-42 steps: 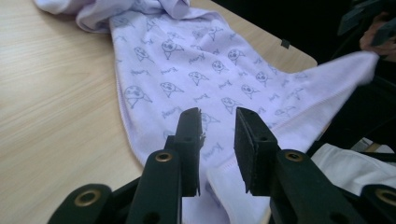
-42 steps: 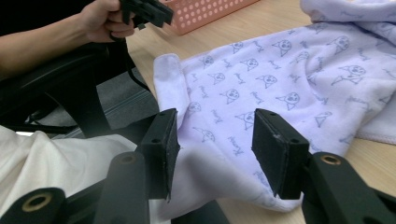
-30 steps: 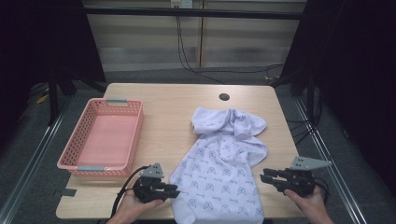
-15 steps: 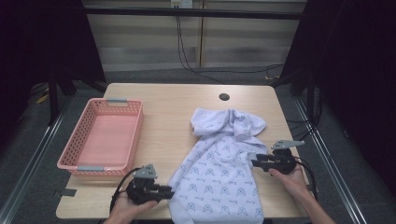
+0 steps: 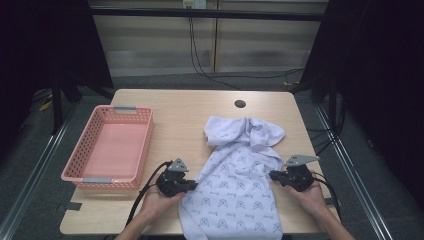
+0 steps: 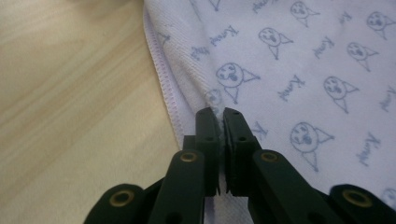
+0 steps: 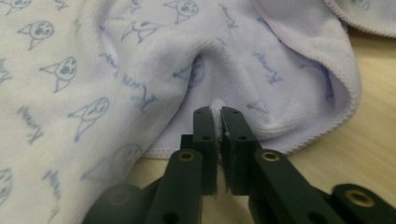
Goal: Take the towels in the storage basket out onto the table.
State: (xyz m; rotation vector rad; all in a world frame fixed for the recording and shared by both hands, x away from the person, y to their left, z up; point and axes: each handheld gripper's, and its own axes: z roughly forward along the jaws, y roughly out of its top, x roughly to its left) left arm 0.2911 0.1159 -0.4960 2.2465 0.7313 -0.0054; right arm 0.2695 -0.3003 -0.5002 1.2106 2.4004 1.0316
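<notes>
At lower centre of the high view, the cloth (image 5: 235, 185) lies spread on the table (image 5: 190, 110), bunched at its upper end. Left gripper (image 5: 192, 185) has just closed and pinches its left hem; right gripper (image 5: 271, 174) has just closed on a fold at its right edge. Left of them sits the basket (image 5: 80, 169).

Soft ribbed printed cloth (image 5: 235, 190) on a matt wooden table (image 5: 185, 115).

A pink basket (image 5: 107, 150) sits on the table (image 5: 185, 112).
</notes>
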